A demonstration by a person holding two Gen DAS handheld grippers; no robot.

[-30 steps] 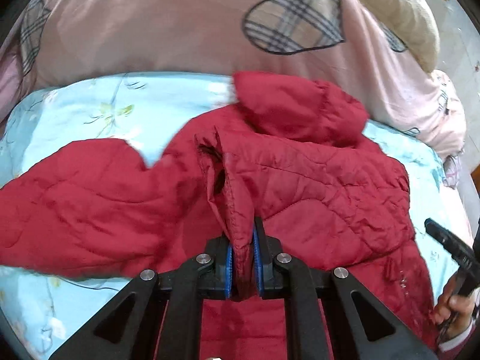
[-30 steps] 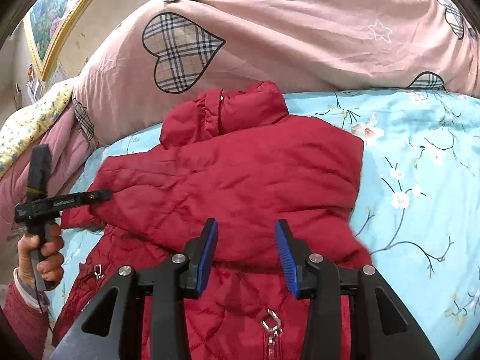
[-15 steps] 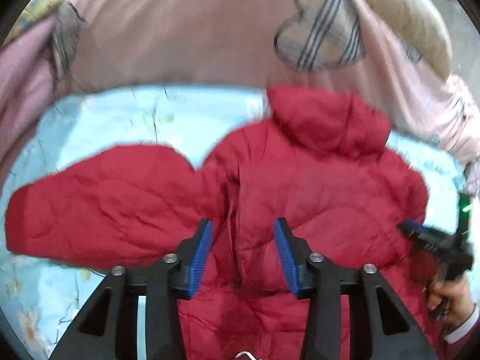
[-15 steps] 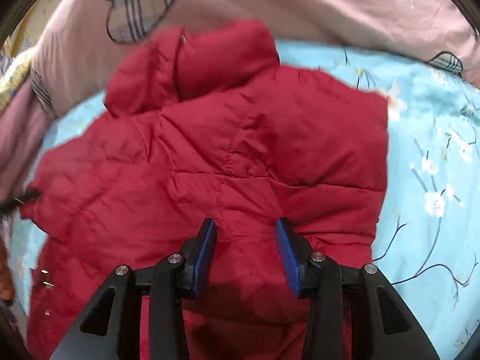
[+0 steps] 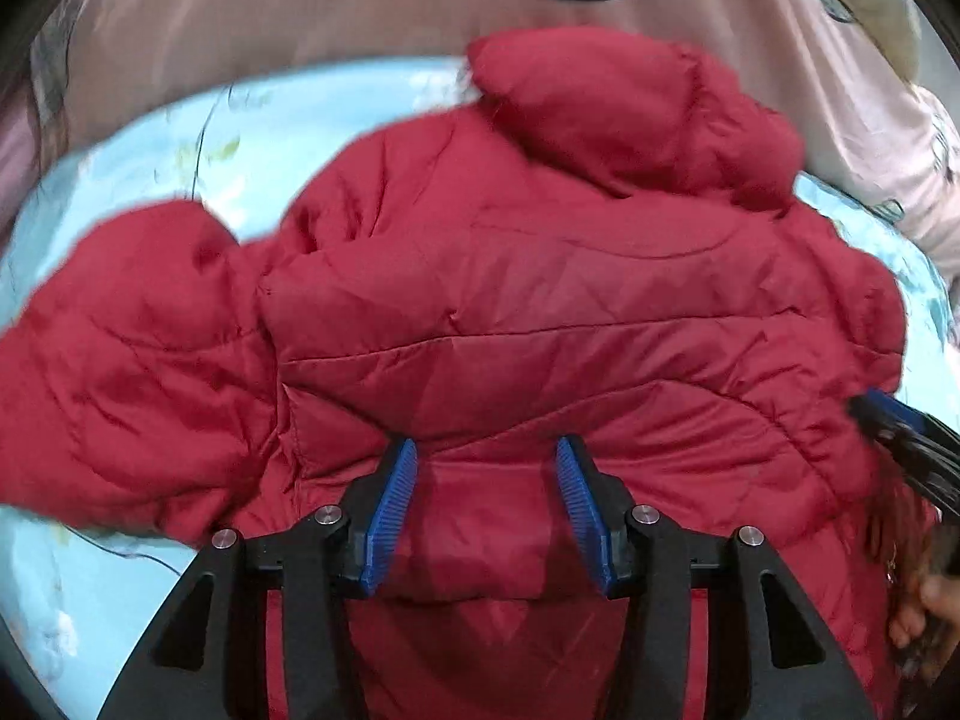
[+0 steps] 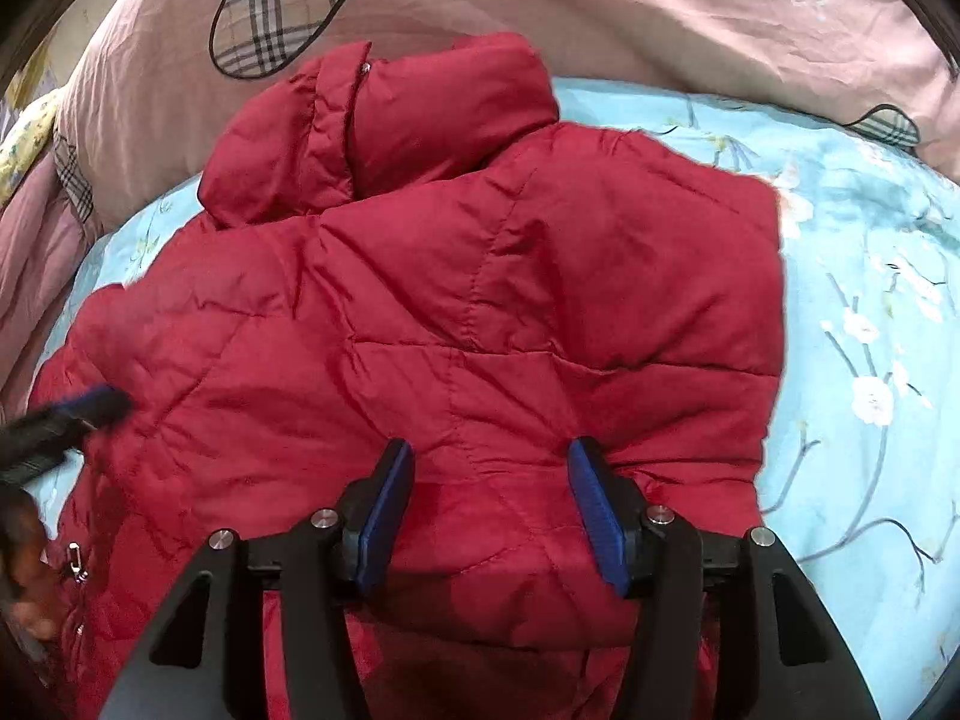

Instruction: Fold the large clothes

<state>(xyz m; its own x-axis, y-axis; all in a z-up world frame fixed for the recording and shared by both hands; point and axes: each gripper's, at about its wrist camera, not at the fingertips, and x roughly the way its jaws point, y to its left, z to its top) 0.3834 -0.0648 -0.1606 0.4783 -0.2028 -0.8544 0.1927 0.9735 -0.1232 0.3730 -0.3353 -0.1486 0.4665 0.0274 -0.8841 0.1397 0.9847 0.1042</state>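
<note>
In the left wrist view, we saw the red puffy jacket (image 5: 540,300) lying on the blue flowered sheet (image 5: 150,138), with its hood (image 5: 630,114) by the pink blanket (image 5: 270,12). One sleeve (image 5: 132,360) stuck out to the side. Our left gripper (image 5: 486,504) was opening its jaws just over the jacket, with red cloth between the blue pads (image 5: 390,504) but not pinched. In the right wrist view, the jacket (image 6: 480,312) lay the same way on the sheet (image 6: 870,330). Our right gripper (image 6: 492,504) was opening too, its pads (image 6: 600,510) apart over the puffy cloth, squeezing nothing.
</note>
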